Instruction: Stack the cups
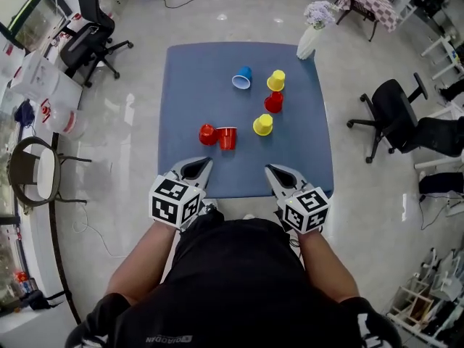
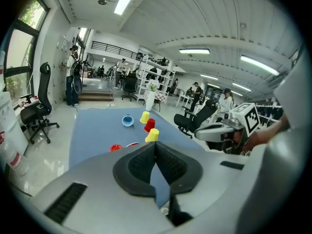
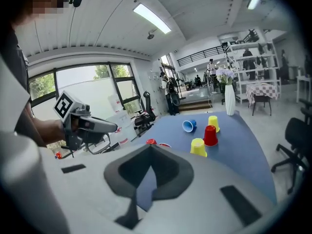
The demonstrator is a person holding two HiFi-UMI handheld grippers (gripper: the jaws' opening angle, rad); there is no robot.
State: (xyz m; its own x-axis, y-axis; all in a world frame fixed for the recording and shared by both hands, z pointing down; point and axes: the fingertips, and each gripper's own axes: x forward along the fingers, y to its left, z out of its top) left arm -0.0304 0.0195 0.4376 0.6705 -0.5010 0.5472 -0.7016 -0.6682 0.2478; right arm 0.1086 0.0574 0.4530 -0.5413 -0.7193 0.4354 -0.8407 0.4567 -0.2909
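Observation:
Six cups stand apart on the blue table. A blue cup lies on its side at the back. Upside down to its right are a yellow cup, a red cup and a nearer yellow cup. Two red cups lie side by side nearer me. My left gripper and right gripper hover over the table's near edge, both shut and empty, well short of any cup. The left gripper view shows the nearer yellow cup just beyond the shut jaws.
A white vase with flowers stands on the table's far right corner. Black office chairs sit to the right and far left. A round chair is at the left. Grey floor surrounds the table.

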